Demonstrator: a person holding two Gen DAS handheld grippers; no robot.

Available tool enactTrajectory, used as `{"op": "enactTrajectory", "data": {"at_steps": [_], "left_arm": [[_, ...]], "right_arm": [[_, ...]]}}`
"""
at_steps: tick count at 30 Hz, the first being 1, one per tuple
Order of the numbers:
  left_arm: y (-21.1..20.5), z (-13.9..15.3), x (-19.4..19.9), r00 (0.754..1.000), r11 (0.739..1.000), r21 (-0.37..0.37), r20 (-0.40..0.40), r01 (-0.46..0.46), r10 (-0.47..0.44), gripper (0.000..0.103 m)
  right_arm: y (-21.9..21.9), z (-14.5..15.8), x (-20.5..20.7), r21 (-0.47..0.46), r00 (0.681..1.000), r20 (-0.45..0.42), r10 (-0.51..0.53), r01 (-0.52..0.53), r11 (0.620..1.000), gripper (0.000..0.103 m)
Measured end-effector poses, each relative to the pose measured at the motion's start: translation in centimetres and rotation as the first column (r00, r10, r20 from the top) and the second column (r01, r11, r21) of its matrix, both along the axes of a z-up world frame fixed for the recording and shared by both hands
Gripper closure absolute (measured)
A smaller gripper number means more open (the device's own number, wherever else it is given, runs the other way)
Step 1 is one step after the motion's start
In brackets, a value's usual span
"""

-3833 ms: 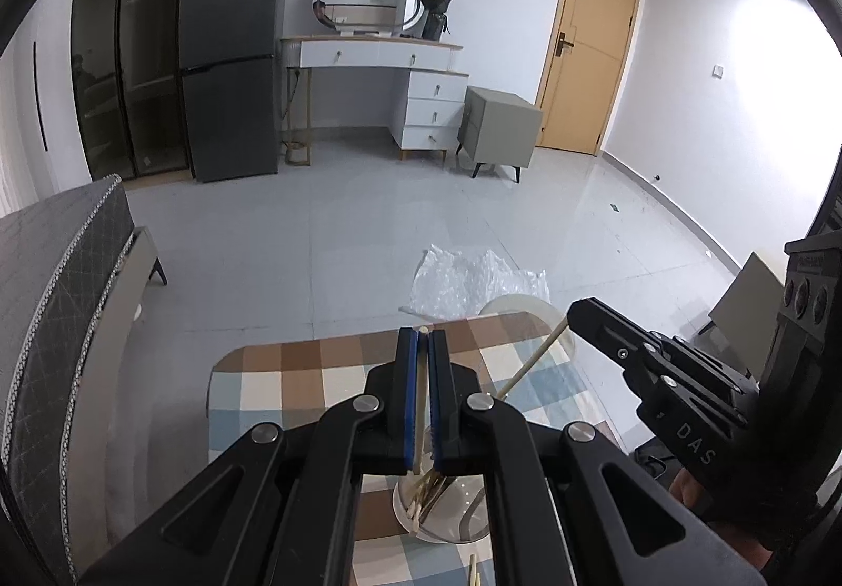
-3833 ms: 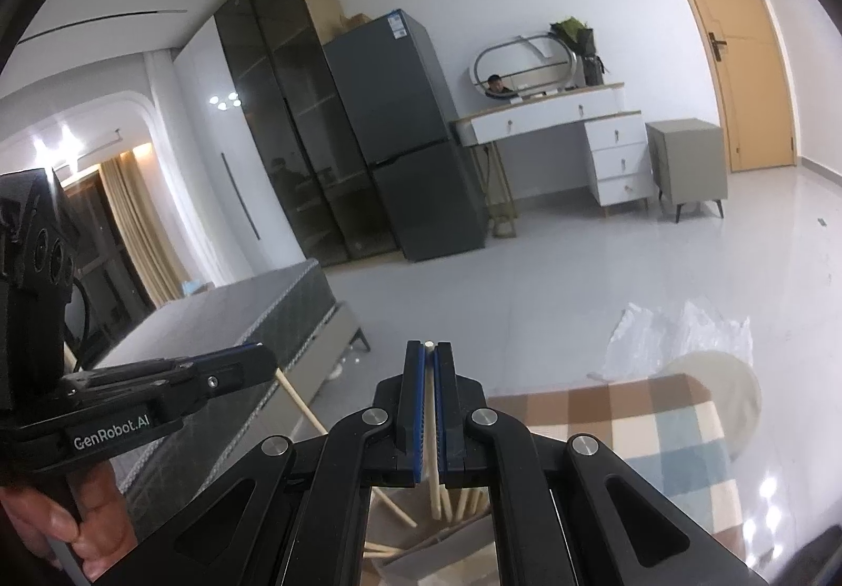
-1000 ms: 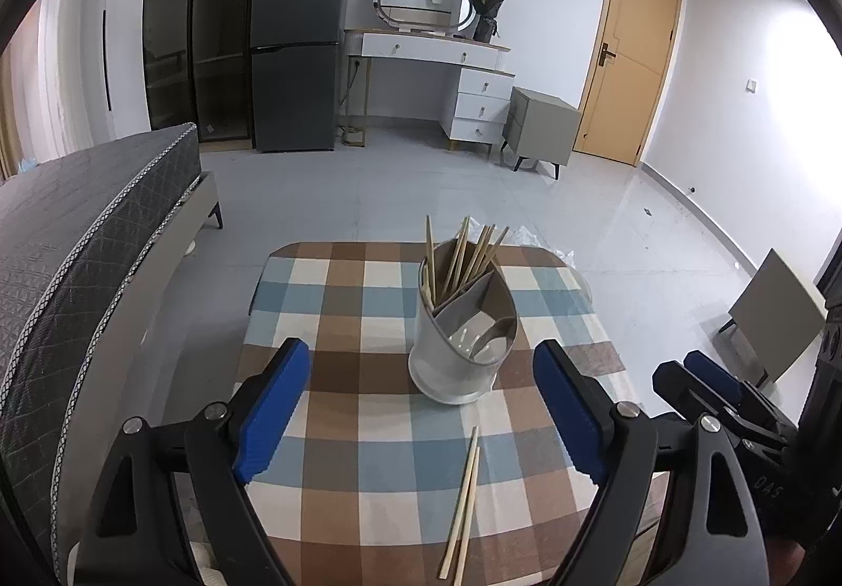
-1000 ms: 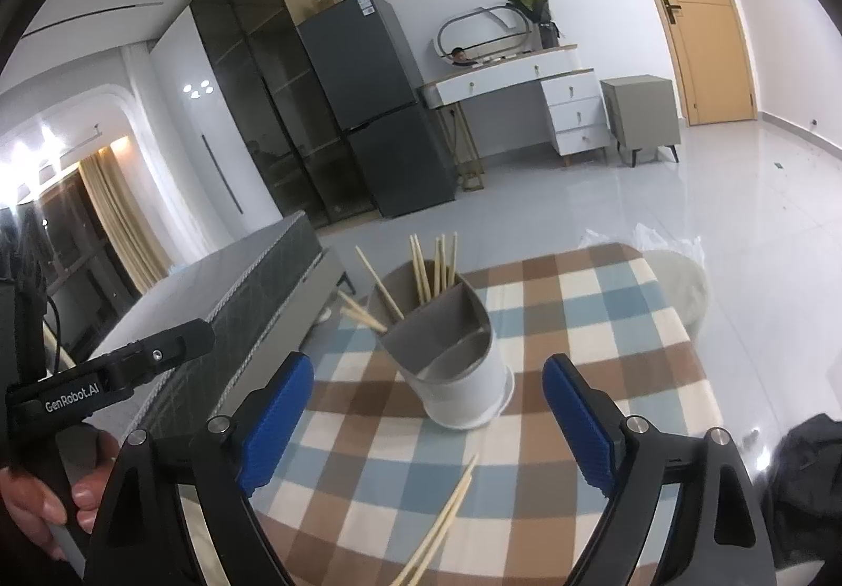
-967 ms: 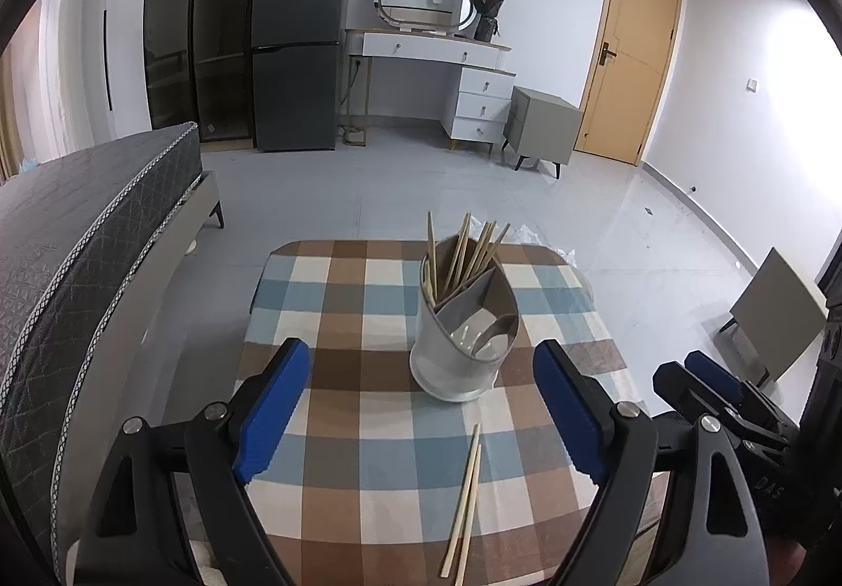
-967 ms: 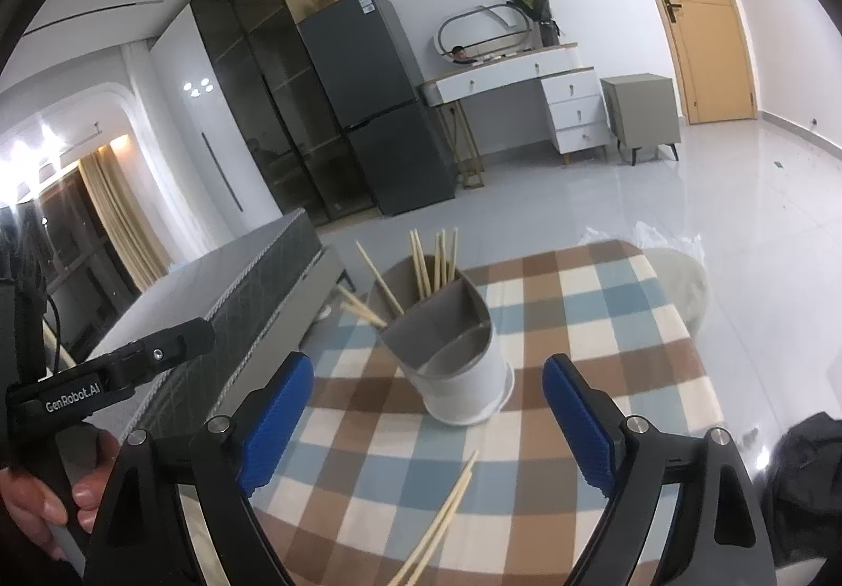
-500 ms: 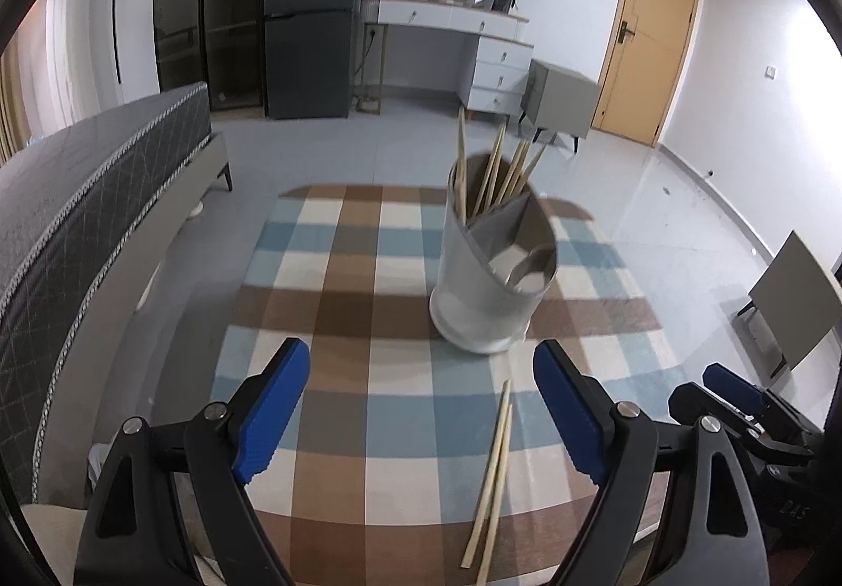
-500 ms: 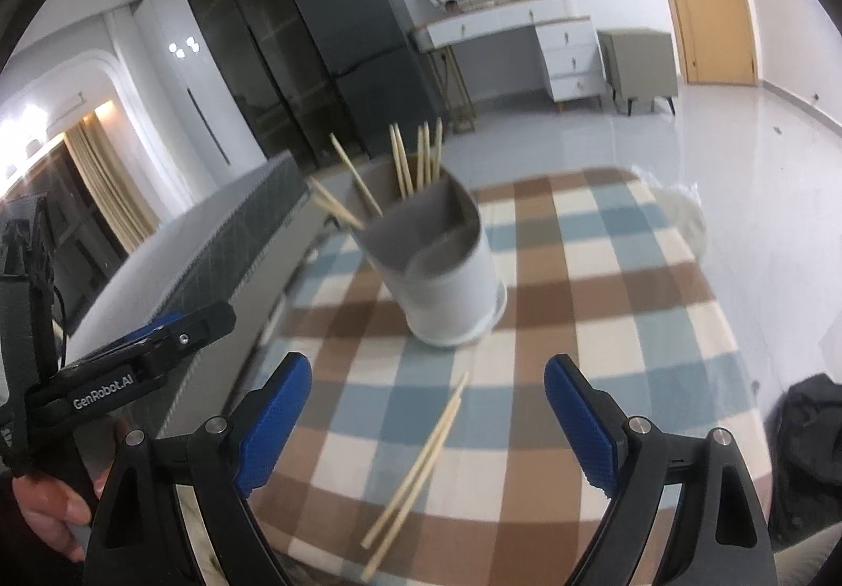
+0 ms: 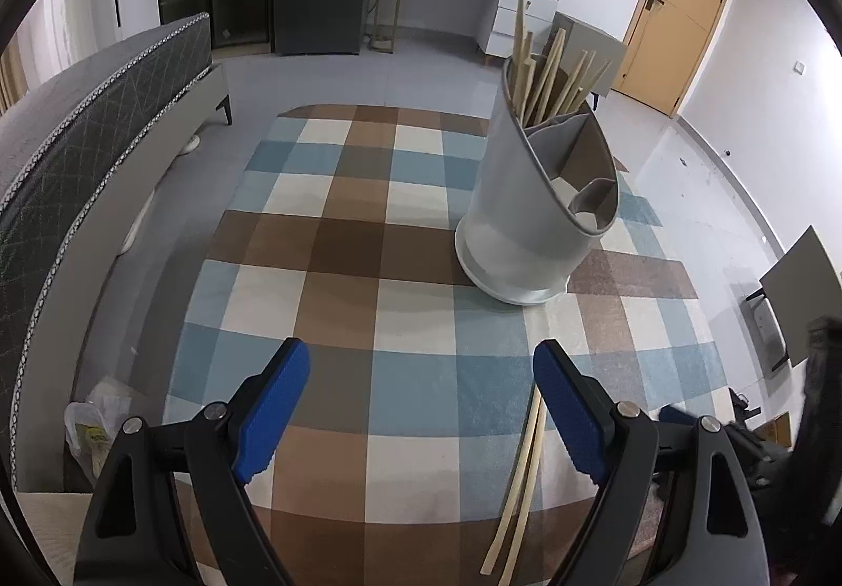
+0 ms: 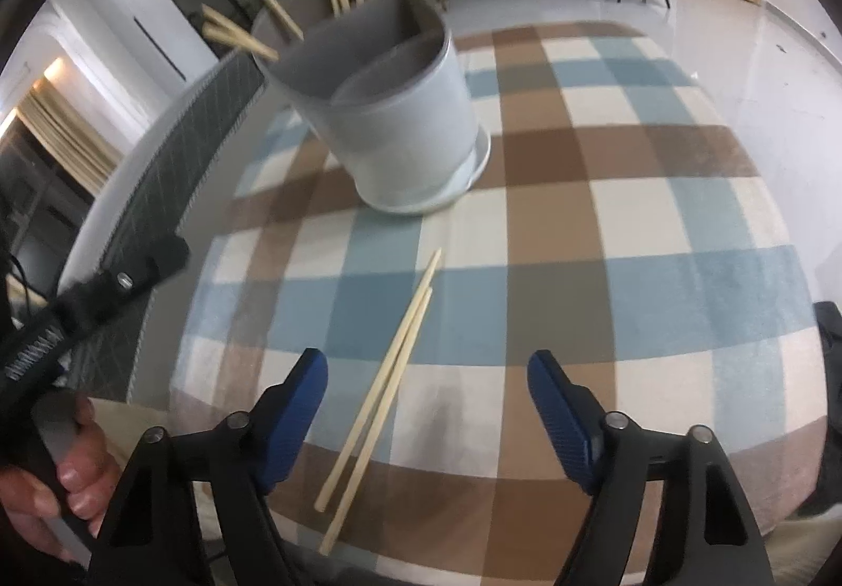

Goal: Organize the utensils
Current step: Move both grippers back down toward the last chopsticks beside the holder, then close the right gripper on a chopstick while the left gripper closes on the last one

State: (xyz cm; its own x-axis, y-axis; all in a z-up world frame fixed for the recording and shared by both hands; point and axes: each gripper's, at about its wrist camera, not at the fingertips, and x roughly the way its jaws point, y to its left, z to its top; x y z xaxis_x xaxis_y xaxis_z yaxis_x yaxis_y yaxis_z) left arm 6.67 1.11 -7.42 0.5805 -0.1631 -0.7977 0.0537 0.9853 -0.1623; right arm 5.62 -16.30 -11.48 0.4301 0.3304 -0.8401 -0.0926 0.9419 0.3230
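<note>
Right claw (image 10: 426,391) is closing, pads bare, with the two loose chopsticks (image 10: 387,394) lying just inside its left pad near the bench's (image 10: 658,217) front edge, long axis running toward the holder (image 10: 389,112). Left claw (image 9: 418,407) gapes empty, chopsticks beside its right pad.

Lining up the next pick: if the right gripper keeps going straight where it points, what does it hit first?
Probably the checked tablecloth, just right of the two loose chopsticks. The right gripper is closing, nothing between its jaws.
</note>
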Motion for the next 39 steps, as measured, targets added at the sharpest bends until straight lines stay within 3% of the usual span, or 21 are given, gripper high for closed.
{"op": "enactTrajectory", "data": {"at_steps": [9, 18, 29, 39], "left_arm": [[1.3, 0.6, 0.9, 0.999, 0.998, -0.028, -0.001, -0.047, 0.047, 0.020], [3.4, 0.6, 1.6, 0.992, 0.988, -0.090, -0.028, -0.122, 0.120, 0.020], [4.0, 1.4, 1.4, 0.990, 0.982, -0.129, -0.038, -0.141, 0.137, 0.020], [7.0, 1.2, 1.6, 0.965, 0.955, -0.136, -0.064, -0.262, 0.255, 0.020]], "right_arm": [[2.4, -3.1, 1.9, -0.070, 0.994, -0.095, 0.050, -0.057, 0.996, 0.052], [4.4, -3.6, 1.6, -0.194, 0.989, -0.110, 0.100, -0.120, 0.974, 0.074], [5.7, -3.6, 1.6, -0.267, 0.983, -0.149, 0.111, -0.148, 0.952, 0.077], [7.1, -3.9, 5.0, -0.331, 0.984, -0.149, 0.093, -0.138, 0.934, 0.083]]}}
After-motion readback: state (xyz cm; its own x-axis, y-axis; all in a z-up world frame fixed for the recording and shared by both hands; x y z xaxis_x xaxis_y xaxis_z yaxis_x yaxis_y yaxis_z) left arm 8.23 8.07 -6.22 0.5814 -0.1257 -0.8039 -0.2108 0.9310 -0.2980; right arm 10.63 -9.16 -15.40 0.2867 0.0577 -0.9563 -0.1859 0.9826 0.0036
